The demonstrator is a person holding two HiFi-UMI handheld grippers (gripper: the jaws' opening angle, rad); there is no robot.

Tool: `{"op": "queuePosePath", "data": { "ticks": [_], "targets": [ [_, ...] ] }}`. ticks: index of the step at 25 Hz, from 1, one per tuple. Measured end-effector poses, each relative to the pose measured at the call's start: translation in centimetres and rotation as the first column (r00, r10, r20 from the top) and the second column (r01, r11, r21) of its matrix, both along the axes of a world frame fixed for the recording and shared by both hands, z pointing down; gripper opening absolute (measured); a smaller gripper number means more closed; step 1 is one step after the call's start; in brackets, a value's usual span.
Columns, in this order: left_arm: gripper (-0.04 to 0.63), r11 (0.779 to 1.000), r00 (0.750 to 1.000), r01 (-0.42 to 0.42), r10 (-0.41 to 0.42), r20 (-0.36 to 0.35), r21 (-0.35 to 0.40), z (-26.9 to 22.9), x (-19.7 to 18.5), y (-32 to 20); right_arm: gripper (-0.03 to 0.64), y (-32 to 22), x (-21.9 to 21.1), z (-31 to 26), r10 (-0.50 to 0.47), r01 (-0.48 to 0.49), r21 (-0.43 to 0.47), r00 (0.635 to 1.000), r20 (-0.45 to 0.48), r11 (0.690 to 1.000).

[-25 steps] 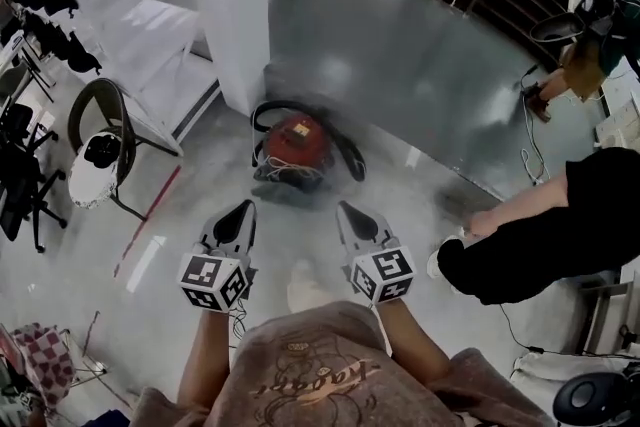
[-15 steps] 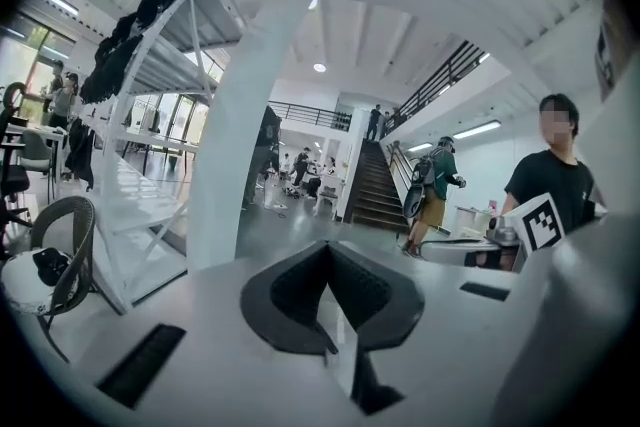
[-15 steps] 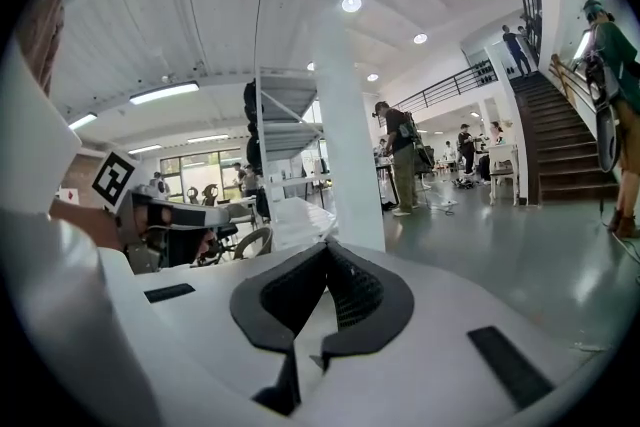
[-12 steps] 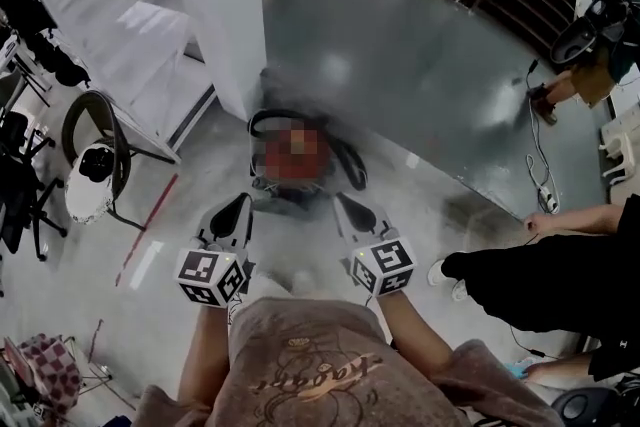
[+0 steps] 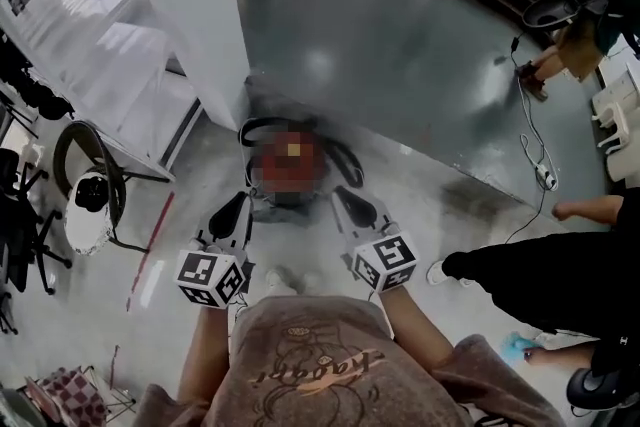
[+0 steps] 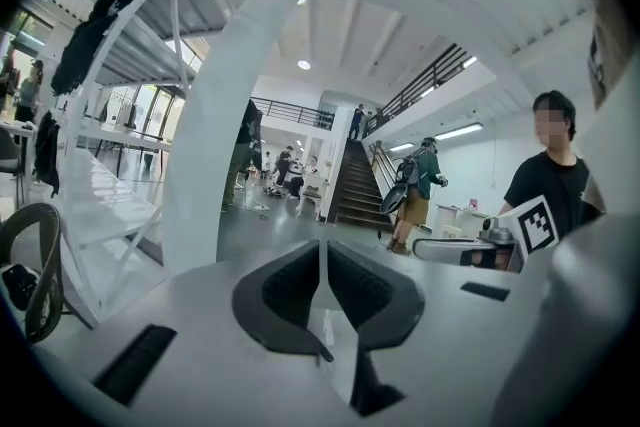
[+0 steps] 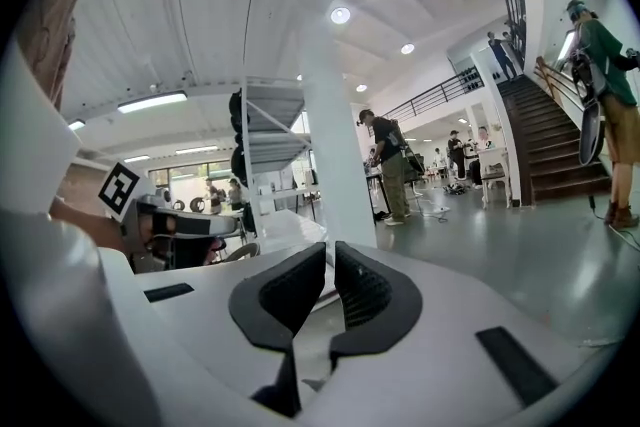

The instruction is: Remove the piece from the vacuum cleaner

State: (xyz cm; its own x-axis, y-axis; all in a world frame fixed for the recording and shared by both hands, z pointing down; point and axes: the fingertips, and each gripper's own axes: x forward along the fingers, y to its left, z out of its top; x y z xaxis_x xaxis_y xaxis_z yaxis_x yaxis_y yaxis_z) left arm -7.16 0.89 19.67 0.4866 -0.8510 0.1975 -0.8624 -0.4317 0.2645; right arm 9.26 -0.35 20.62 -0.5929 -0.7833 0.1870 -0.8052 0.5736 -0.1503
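Only a short strip of bare floor (image 5: 400, 65) separates the left gripper (image 5: 240, 205) and right gripper (image 5: 343, 195) from the vacuum cleaner (image 5: 290, 160), whose black hose (image 5: 347, 158) loops round its sides. A white pillar (image 5: 190, 5) stands close behind it on the left, with a chair (image 5: 85, 165) farther left. On the right a person's leg (image 5: 530, 270) and a cable (image 5: 527, 130) cross the floor, while the grey floor beyond the vacuum cleaner lies open.

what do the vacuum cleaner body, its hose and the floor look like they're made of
The vacuum cleaner body: red and rounded, probably moulded plastic, though it is blurred here. The hose: black and curved in a loop around the body, so likely flexible plastic or rubber. The floor: grey and glossy with soft light reflections, likely polished or coated concrete.
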Motion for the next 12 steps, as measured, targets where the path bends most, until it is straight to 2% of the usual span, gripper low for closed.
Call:
{"op": "queuePosePath", "data": {
  "ticks": [3, 6, 8, 10, 12],
  "targets": [
    [0.010, 1.000, 1.000, -0.009, 0.009, -0.006, 0.003, 0.0, -0.3, -0.7, 0.045, -0.3, -0.3, 0.0, -0.001, 0.001, 0.004, 1.000, 0.006, 1.000],
    [0.120, 0.999, 0.999, -0.036, 0.037, -0.021, 0.012, 0.0, -0.3, -1.3, 0.108, -0.6, -0.7, 0.0, -0.010, 0.010, 0.009, 1.000, 0.012, 1.000],
    [0.197, 0.998, 0.997, -0.060, 0.061, -0.036, 0.028, -0.1, -0.2, -1.6, 0.187, -0.8, -0.9, 0.1, -0.017, 0.017, 0.009, 1.000, 0.018, 1.000],
    [0.286, 0.996, 0.995, -0.080, 0.082, -0.049, 0.046, -0.2, -0.2, -1.7, 0.237, -1.0, -1.0, 0.3, -0.018, 0.018, 0.008, 1.000, 0.014, 1.000],
    [0.305, 0.994, 0.994, -0.095, 0.098, -0.050, 0.052, -0.3, -0.2, -1.8, 0.245, -1.0, -1.1, 0.5, -0.019, 0.018, 0.006, 1.000, 0.009, 1.000]
  ]
}}
